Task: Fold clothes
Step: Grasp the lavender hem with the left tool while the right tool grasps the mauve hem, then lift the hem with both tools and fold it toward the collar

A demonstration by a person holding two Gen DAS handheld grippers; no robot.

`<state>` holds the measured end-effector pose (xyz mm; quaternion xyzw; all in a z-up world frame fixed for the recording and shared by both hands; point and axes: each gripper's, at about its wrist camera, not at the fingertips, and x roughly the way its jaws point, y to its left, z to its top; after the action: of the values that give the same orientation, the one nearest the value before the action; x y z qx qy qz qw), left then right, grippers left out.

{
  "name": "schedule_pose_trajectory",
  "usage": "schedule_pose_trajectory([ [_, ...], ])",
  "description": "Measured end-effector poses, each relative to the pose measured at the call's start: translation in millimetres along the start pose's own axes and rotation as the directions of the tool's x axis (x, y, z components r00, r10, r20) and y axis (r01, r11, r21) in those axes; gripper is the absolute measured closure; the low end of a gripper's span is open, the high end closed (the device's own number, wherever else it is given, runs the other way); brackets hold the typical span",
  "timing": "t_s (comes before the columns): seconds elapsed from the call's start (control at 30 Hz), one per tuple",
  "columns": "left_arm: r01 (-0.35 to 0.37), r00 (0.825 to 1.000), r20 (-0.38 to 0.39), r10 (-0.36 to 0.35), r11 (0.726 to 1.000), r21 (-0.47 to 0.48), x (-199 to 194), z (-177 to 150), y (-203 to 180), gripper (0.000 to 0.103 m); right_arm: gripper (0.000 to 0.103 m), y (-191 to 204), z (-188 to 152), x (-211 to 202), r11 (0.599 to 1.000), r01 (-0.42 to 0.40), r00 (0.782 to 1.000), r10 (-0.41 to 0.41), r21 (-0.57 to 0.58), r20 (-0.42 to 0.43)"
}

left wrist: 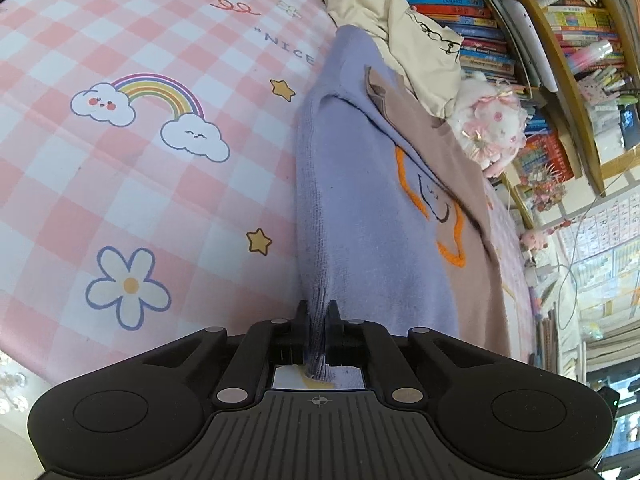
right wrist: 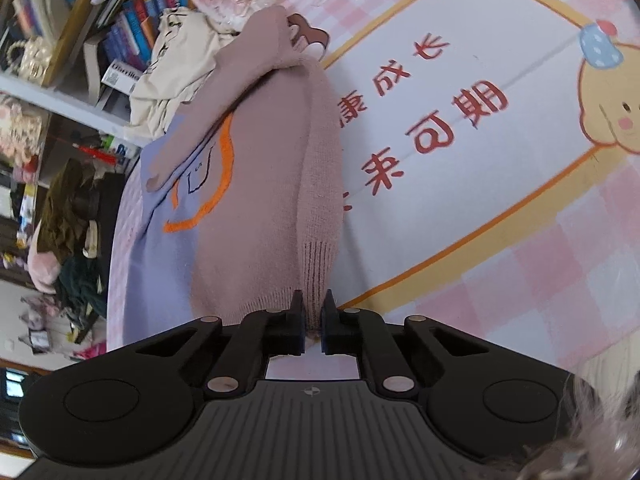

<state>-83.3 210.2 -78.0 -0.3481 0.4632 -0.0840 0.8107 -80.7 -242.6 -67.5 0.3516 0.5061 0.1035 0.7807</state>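
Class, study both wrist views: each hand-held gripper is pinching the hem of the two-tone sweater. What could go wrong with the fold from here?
1. The left hand-held gripper pinches only a thin bunch of the sweater hem, so the lilac knit may slip out on lifting.
2. The right hand-held gripper grips beside the ribbed cuff; the loose sleeve could drag and skew the fold.
3. The cream garment touches the collar end and might get pulled along.

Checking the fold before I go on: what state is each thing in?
Sweater: flat on the sheet, sleeves folded in, hem pinched at both corners.
Left tongs: shut on the purple hem.
Right tongs: shut on the pink hem.
Cream garment: crumpled, unfolded.
Sheet: spread flat.
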Motion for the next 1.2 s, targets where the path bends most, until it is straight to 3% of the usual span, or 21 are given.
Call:
schedule_pose_trajectory([
  [0.4, 0.107, 0.994, -0.028, -0.110, 0.992, -0.071, -35, -30, 14, 0.099, 0.096, -9, -23, -38, 0.998, -0.029, 0.998, 0.032, 0.053, -0.047],
  [0.67, 0.132, 0.987, -0.071, -0.144, 0.980, -0.149, -42, -61, 32, 0.099, 0.096, -24, -49, -53, 0.995, -0.011, 0.995, 0.020, 0.096, -0.097],
  [0.93, 0.284, 0.959, 0.040, -0.282, 0.950, -0.126, -45, -21, 8, 0.099, 0.096, 2, -27, -69, 0.983, -0.160, 0.987, 0.160, 0.085, 0.006],
  [1.2, 0.381, 0.912, 0.215, -0.348, 0.915, -0.135, -34, 40, -17, 0.099, 0.096, 42, 34, -74, 0.965, -0.261, 0.949, 0.250, 0.034, 0.194],
])
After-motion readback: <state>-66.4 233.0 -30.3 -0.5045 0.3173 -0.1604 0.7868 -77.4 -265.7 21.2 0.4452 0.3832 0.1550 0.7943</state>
